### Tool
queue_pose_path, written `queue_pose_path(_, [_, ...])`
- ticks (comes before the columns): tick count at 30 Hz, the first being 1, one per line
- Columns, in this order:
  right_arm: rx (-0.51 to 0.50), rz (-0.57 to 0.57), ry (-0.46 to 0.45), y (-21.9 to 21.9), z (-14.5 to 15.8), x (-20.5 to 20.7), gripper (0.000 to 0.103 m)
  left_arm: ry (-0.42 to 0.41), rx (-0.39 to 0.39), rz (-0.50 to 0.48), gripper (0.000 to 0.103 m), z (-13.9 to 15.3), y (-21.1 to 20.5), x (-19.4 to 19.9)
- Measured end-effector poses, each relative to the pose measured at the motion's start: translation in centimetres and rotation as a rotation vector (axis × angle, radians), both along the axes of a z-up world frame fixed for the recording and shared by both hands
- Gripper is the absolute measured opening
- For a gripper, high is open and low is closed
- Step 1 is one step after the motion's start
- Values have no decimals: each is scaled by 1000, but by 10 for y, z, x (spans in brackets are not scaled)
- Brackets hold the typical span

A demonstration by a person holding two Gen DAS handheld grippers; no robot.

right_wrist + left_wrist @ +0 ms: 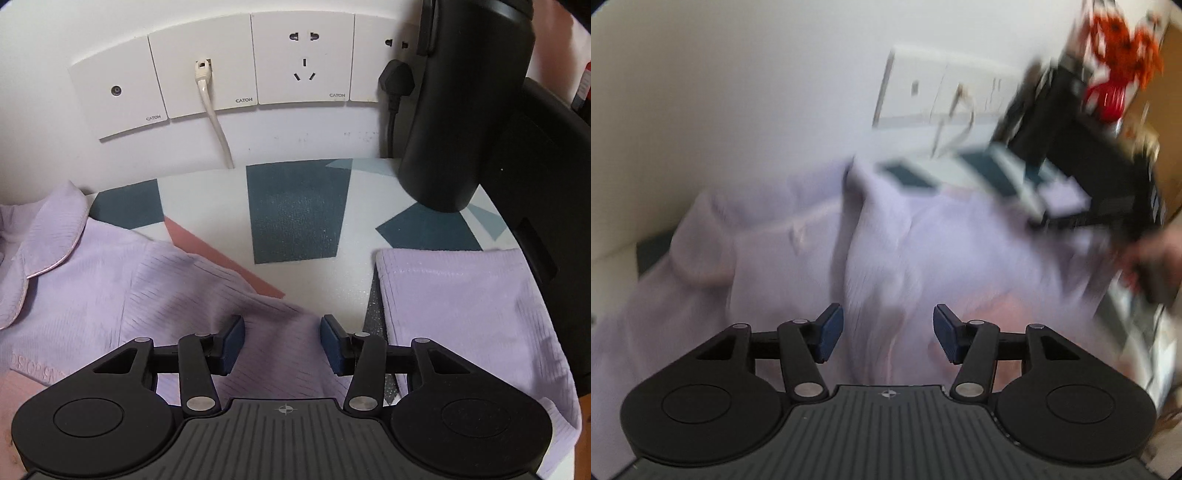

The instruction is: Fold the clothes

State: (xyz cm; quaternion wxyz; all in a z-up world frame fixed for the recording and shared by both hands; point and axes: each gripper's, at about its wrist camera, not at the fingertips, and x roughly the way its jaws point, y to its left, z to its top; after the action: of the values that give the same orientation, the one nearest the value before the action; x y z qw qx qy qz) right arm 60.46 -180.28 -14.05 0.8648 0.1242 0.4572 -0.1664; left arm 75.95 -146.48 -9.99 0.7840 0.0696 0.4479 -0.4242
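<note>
A lilac pyjama shirt (110, 295) with a pink-piped collar (48, 240) lies spread on a patterned table mat (299, 218). Its sleeve (461, 314) is folded back at the right, cuff end toward the wall. My right gripper (282, 345) stands open just above the shirt's shoulder edge, nothing between its blue pads (232, 343). In the blurred left wrist view, the same shirt (879, 251) fills the middle, rumpled. My left gripper (888, 334) hangs open over it, holding nothing. The other gripper (1071, 184) shows at the upper right as a dark blur.
White wall sockets (229, 70) sit behind the table, with a white cable (214, 122) and a black plug (397, 81) in them. A black cylinder (465, 103) stands at the back right beside a dark chair back (546, 184). Red-orange decoration (1119, 55) shows far right.
</note>
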Motion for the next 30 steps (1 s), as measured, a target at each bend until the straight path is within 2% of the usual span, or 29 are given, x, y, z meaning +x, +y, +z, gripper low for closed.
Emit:
queue_pose_path(3, [6,1,-19,-2,2,-2,43,16,-38,38,55,-2,-26,33])
queue_pose_path(6, [12,1,-37,-3,4,-3,43,-17,5,52,55,-16,-61,61])
queue_pose_path(9, [1,19,-51,-4,7,-5,46,28,9,66,55,-31,-85,84])
queue_pose_path(12, [-30,49,-27,-5,4,-7,47,80,10,68,53,-46,-98,98])
queue_pose_path(14, [-30,56,-19,-6,0,-9,47,116,-5,56,21,-53,-101,102])
queue_pose_path(15, [-27,55,-20,-7,-2,-10,47,135,-19,47,20,-55,-101,103])
queue_pose_path(17, [-15,49,-26,-11,-5,-12,48,123,-36,47,14,-55,-99,101])
queue_pose_path(18, [-9,40,-28,-13,-5,-12,49,104,-44,43,14,-55,-97,99])
queue_pose_path(20, [1,21,-32,-17,-6,-13,57,81,-68,61,13,-54,-92,96])
queue_pose_path(23, [10,-4,-35,-22,-8,-15,57,65,-89,83,12,-54,-88,97])
queue_pose_path(24, [4,-7,-40,-22,-8,-16,52,59,-94,90,12,-53,-87,97])
queue_pose_path(26, [-16,20,-44,-17,-6,-15,8,36,-100,99,12,-52,-89,97])
queue_pose_path(27, [-14,38,-44,-15,-4,-13,8,21,-102,102,12,-51,-90,96])
queue_pose_path(29, [-88,19,-55,-12,2,-10,7,-9,-102,105,12,-49,-92,97])
queue_pose_path(30, [-85,7,-55,-15,2,-7,7,-18,-98,105,12,-49,-93,98])
